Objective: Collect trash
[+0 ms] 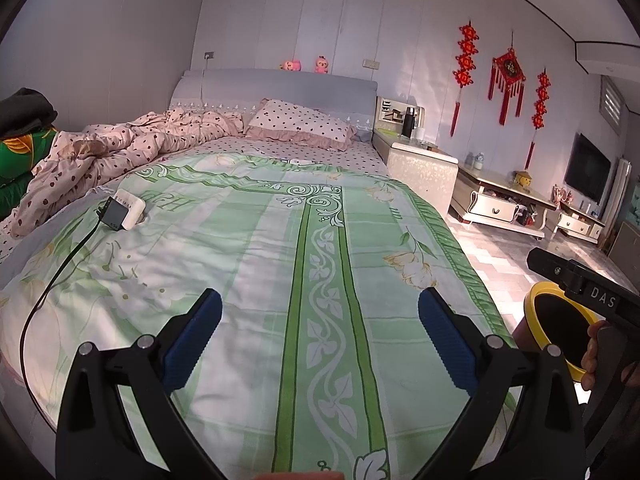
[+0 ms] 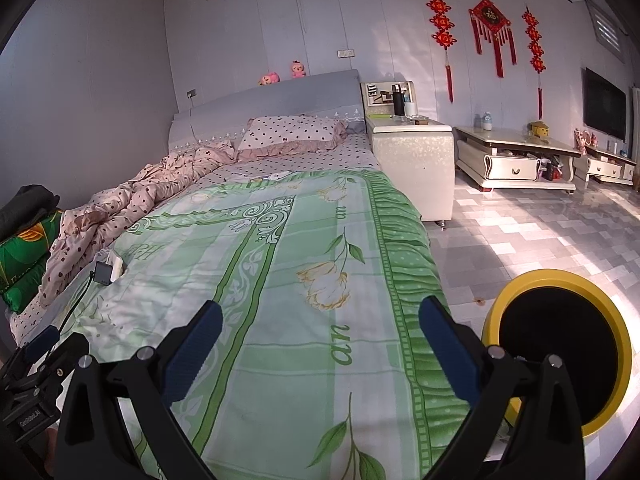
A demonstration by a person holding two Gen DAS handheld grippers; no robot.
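A yellow-rimmed bin with a black liner (image 2: pixel 560 340) stands on the floor by the bed's right side; it also shows in the left wrist view (image 1: pixel 558 330). A small white crumpled item (image 1: pixel 301 162) lies far up the green quilt (image 1: pixel 280 260), near the pillow; it also shows in the right wrist view (image 2: pixel 278 176). My left gripper (image 1: pixel 320 312) is open and empty above the quilt's foot end. My right gripper (image 2: pixel 320 320) is open and empty over the quilt's right edge, just left of the bin.
A white power strip with a black charger and cable (image 1: pixel 124 210) lies on the quilt's left side. A pink dotted duvet (image 1: pixel 120 148) is bunched at the left. A white nightstand (image 2: pixel 412 160) and low cabinet (image 2: pixel 516 156) stand right of the bed on the tiled floor (image 2: pixel 520 240).
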